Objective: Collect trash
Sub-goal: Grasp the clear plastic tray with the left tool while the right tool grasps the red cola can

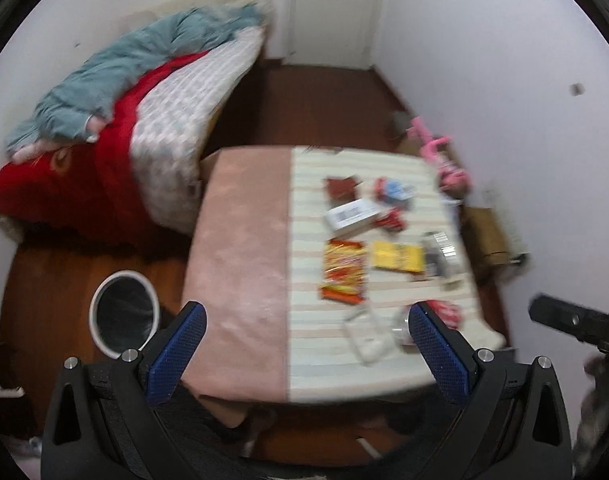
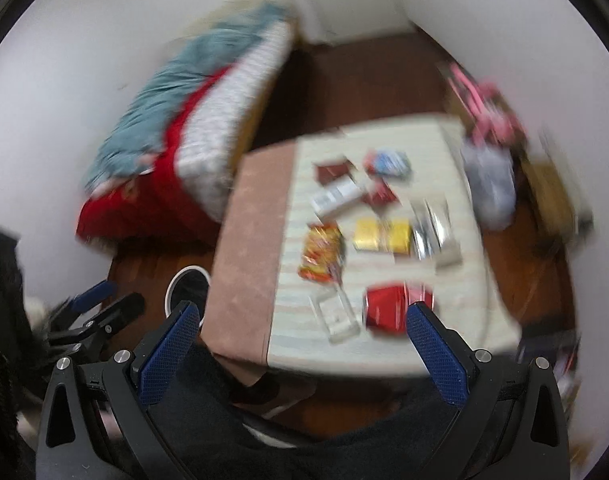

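Overhead, the left hand-held gripper (image 1: 306, 344) hung released above the near edge of the counter (image 1: 240, 240), its blue fingers (image 1: 176, 356) spread wide with nothing between them; the right hand-held gripper (image 2: 300, 350) was likewise spread and empty; trash lay scattered on the striped half of the counter: an orange snack wrapper (image 1: 343, 270) beside a yellow packet (image 1: 396, 256), a white box (image 1: 350, 216) farther back, a clear plastic piece (image 1: 366, 334) near the front edge, and a red packet (image 2: 386, 310) close to the right fingers; a round bin (image 1: 124, 314) stood on the floor left of the counter, near the bed (image 1: 104, 152); both views were blurred.
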Demonstrator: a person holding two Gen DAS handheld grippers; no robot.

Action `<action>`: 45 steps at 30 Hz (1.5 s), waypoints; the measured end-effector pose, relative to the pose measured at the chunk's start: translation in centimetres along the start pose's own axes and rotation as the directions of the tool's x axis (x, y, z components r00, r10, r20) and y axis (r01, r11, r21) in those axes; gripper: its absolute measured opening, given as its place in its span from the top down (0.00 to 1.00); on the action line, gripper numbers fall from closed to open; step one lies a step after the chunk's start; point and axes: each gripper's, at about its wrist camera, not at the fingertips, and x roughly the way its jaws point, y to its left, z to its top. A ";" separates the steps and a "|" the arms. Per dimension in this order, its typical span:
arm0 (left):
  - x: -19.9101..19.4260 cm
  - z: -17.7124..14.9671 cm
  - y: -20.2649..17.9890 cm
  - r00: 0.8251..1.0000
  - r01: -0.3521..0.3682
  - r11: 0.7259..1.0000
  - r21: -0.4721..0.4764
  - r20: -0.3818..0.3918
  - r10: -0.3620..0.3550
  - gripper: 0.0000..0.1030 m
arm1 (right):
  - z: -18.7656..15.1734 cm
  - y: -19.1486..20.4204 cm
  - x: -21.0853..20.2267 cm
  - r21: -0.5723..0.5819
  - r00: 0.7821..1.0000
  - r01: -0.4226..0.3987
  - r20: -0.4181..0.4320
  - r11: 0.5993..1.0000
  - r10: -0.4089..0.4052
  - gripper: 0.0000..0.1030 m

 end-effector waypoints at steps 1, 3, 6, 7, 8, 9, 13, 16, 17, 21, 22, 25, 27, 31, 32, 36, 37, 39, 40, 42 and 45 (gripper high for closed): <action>1.4 -0.4 0.2 0.999 -0.045 0.999 0.011 -0.023 0.045 0.00 | -0.4 -1.7 2.1 0.093 0.999 0.014 -0.031 0.996 -0.011 0.00; 5.4 -1.7 0.9 0.985 -0.130 0.991 0.027 -0.113 0.132 0.00 | -1.6 -4.8 6.0 0.255 0.997 0.020 -0.075 0.967 -0.001 0.00; 9.5 -4.1 3.1 0.923 -0.281 0.955 0.099 -0.247 0.297 0.00 | -3.7 -9.2 12.1 0.454 0.991 0.067 -0.137 0.888 -0.005 0.00; 10.8 -4.7 3.7 0.904 -0.303 0.947 0.107 -0.281 0.321 0.00 | -4.1 -10.3 13.9 0.499 0.990 0.081 -0.142 0.863 -0.010 0.00; 11.9 -5.1 4.1 0.893 -0.318 0.942 0.113 -0.298 0.337 0.00 | -4.4 -10.9 15.0 0.522 0.990 0.085 -0.137 0.849 -0.015 0.00; 12.8 -5.4 4.5 0.878 -0.335 0.935 0.119 -0.320 0.355 0.00 | -4.5 -11.6 16.2 0.558 0.991 0.092 -0.129 0.825 -0.023 0.00; 17.1 -5.6 5.4 0.866 -0.344 0.935 0.088 -0.356 0.352 0.00 | -3.9 -13.1 19.3 0.636 0.992 0.127 -0.084 0.761 -0.096 0.00; 19.6 -5.6 6.3 0.850 -0.366 0.928 0.071 -0.380 0.364 0.00 | -2.6 -12.9 21.2 0.648 0.982 0.182 -0.084 0.739 -0.168 0.00; 20.3 -5.7 6.4 0.846 -0.367 0.928 0.066 -0.390 0.362 0.00 | -1.8 -13.0 22.1 0.641 0.977 0.207 -0.098 0.739 -0.188 0.00; 21.0 -5.3 6.2 0.842 -0.368 0.928 0.062 -0.401 0.361 0.00 | -0.3 -13.4 24.1 0.606 0.956 0.291 -0.173 0.740 -0.235 0.00; 21.4 -5.2 5.9 0.845 -0.359 0.931 0.063 -0.402 0.353 0.00 | -0.1 -13.7 24.3 0.592 0.955 0.296 -0.174 0.749 -0.240 0.02; 21.5 -5.0 4.4 0.860 -0.318 0.945 0.071 -0.398 0.320 0.00 | 0.8 -14.1 24.2 0.486 0.949 0.314 -0.190 0.815 -0.253 0.04; 21.7 -4.9 2.9 0.866 -0.276 0.959 0.068 -0.414 0.279 0.00 | 1.4 -14.3 24.2 0.364 0.934 0.347 -0.214 0.864 -0.285 0.05; 22.9 -5.2 -0.4 0.863 -0.167 0.985 0.032 -0.478 0.162 0.00 | 2.3 -15.6 23.2 0.142 0.884 0.443 -0.235 0.885 -0.405 0.10; 23.3 -5.3 -1.1 0.859 -0.136 0.991 0.007 -0.497 0.121 0.00 | 2.4 -15.7 23.3 0.109 0.877 0.449 -0.245 0.887 -0.414 0.11; 25.4 -6.0 -3.3 0.819 -0.067 0.992 -0.106 -0.574 -0.006 0.00 | 2.4 -17.9 23.4 0.069 0.856 0.460 -0.299 0.885 -0.421 0.10; 25.8 -6.1 -3.9 0.811 -0.060 0.991 -0.122 -0.584 -0.023 0.00 | 2.1 -18.5 23.5 0.087 0.863 0.443 -0.310 0.892 -0.399 0.10; 26.5 -6.2 -4.9 0.804 -0.071 0.990 -0.119 -0.594 -0.014 0.05 | 1.8 -19.3 23.3 0.120 0.870 0.430 -0.320 0.895 -0.375 0.09; 26.8 -6.3 -5.2 0.806 -0.076 0.991 -0.114 -0.592 -0.007 0.14 | 1.6 -19.5 23.5 0.135 0.876 0.420 -0.318 0.897 -0.362 0.09; 26.7 -6.3 -6.1 0.818 -0.110 0.991 -0.079 -0.574 0.045 0.20 | 1.3 -19.7 23.8 0.150 0.880 0.420 -0.308 0.895 -0.362 0.09; 26.1 -6.8 -7.2 0.839 -0.149 0.989 -0.003 -0.530 0.124 0.39 | 0.6 -19.5 23.7 0.167 0.879 0.438 -0.284 0.883 -0.382 0.09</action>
